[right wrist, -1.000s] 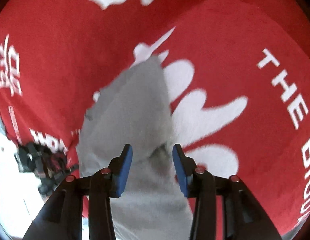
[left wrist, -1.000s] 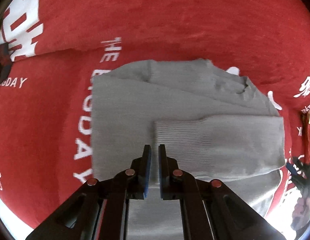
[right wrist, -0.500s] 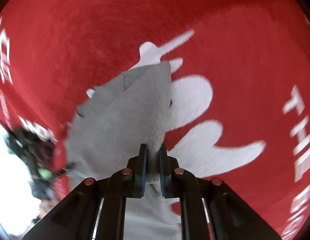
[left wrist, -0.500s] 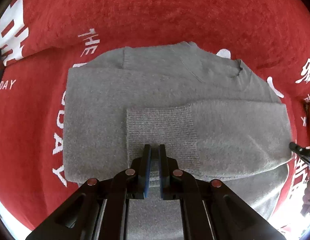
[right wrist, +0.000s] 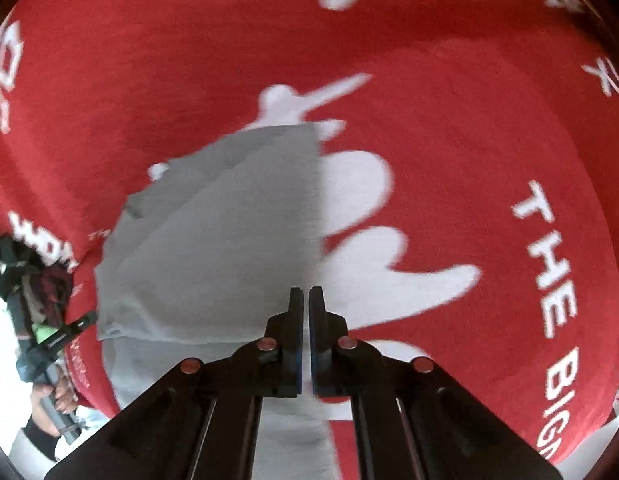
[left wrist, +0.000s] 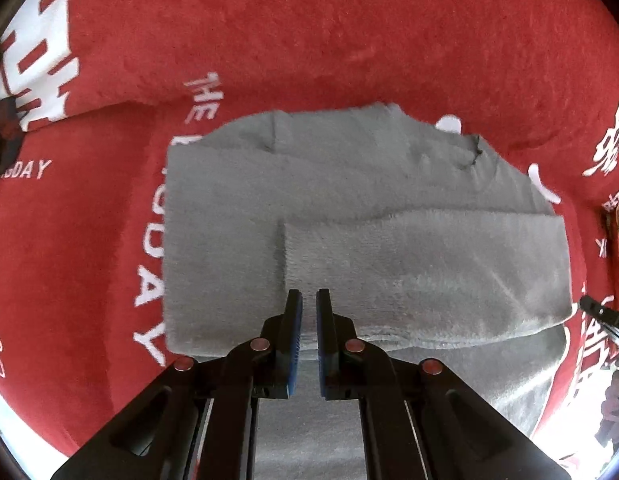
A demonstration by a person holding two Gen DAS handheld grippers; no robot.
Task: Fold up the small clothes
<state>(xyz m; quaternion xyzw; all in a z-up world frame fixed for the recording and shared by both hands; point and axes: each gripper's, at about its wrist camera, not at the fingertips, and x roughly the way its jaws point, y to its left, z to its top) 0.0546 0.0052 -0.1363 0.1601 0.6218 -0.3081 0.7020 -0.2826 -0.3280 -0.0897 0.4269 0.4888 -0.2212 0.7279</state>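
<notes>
Grey sweater (left wrist: pixel 349 208) on a red blanket (left wrist: pixel 309 40)
Left gripper (left wrist: pixel 308 300) and right gripper (right wrist: pixel 307 298) each pinch its near edge.

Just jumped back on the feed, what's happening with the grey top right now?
A person with a handheld gripper in each hand is folding a small grey knitted sweater on a red blanket with white lettering. One sleeve already lies folded across the body. The left gripper is shut on the sweater's near edge, and the right gripper is shut on the edge at its side. Both point steeply down, apparently set to carry the hem over for the next fold.
</notes>
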